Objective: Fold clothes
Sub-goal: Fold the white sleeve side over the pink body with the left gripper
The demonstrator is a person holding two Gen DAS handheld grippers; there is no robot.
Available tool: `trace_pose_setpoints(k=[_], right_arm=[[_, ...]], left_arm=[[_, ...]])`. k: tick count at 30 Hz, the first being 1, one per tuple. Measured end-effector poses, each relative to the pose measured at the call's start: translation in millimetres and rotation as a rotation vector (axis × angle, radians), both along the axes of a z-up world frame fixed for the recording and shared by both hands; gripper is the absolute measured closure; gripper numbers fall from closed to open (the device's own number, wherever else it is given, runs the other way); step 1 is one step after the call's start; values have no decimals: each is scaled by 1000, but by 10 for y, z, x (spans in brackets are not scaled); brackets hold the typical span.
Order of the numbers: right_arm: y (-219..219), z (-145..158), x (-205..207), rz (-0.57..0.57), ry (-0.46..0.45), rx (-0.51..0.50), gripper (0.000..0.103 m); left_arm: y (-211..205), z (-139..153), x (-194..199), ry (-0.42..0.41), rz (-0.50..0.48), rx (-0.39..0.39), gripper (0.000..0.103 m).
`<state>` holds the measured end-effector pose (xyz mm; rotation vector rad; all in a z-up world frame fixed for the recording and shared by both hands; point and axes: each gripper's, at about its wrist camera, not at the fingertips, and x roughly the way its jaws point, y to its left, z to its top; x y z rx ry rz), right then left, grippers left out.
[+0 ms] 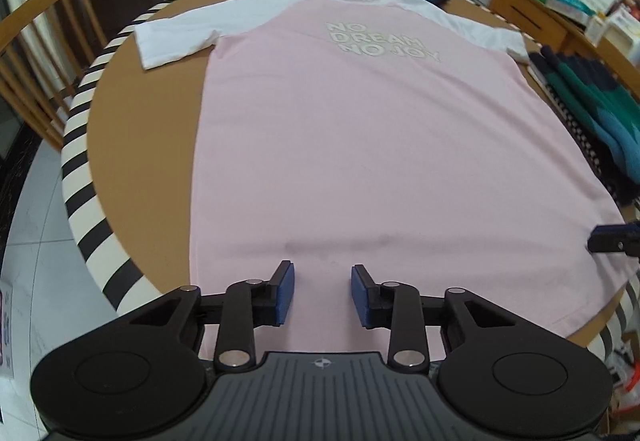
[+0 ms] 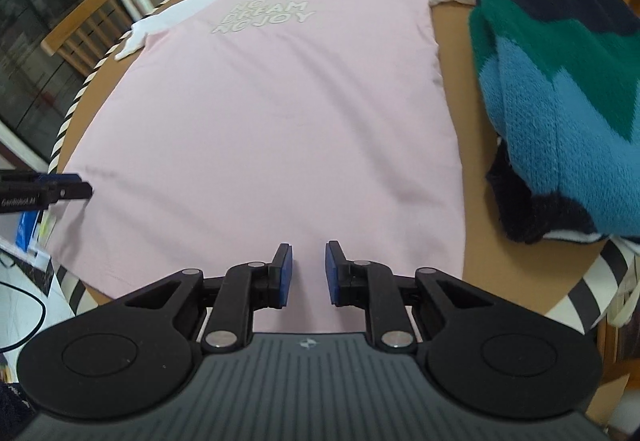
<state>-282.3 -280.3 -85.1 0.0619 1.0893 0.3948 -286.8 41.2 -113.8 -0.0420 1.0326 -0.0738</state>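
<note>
Left wrist view: left tongs (image 1: 322, 295) hover parted over the hem of the pink T-shirt (image 1: 360, 145), gripping nothing; shirt lies flat on the round tabletop (image 1: 136, 121). Right wrist view: right tongs (image 2: 308, 273) stand narrowly parted, empty, above the same hem, a knitted sweater (image 2: 560, 89) beside.

My left gripper (image 1: 322, 291) tilts steeply downward, its two blue-padded fingers (image 1: 285, 291) parted with a clear gap and nothing pinched between them. My right gripper (image 2: 307, 268) tilts down the same way, its blue pads (image 2: 285, 268) closer together yet apart, also gripping nothing. Each gripper's tip shows at the edge of the other's view, so they sit side by side.
</note>
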Motion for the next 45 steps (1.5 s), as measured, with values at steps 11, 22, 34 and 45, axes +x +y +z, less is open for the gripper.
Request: trace_pose_setpoints(k=[11, 22, 34, 45], right_arm=[[1118, 544, 125, -349, -126, 276, 52], [3036, 454, 556, -506, -77, 407, 34], [3393, -292, 1363, -806, 88, 771, 23], [3796, -511, 1674, -1061, 133, 788, 36]], left_arm=[[1331, 418, 587, -228, -133, -194, 24], [2696, 608, 1750, -162, -247, -276, 16], [2983, 353, 3095, -66, -382, -236, 22], [2986, -115, 4194, 268, -607, -361, 34]])
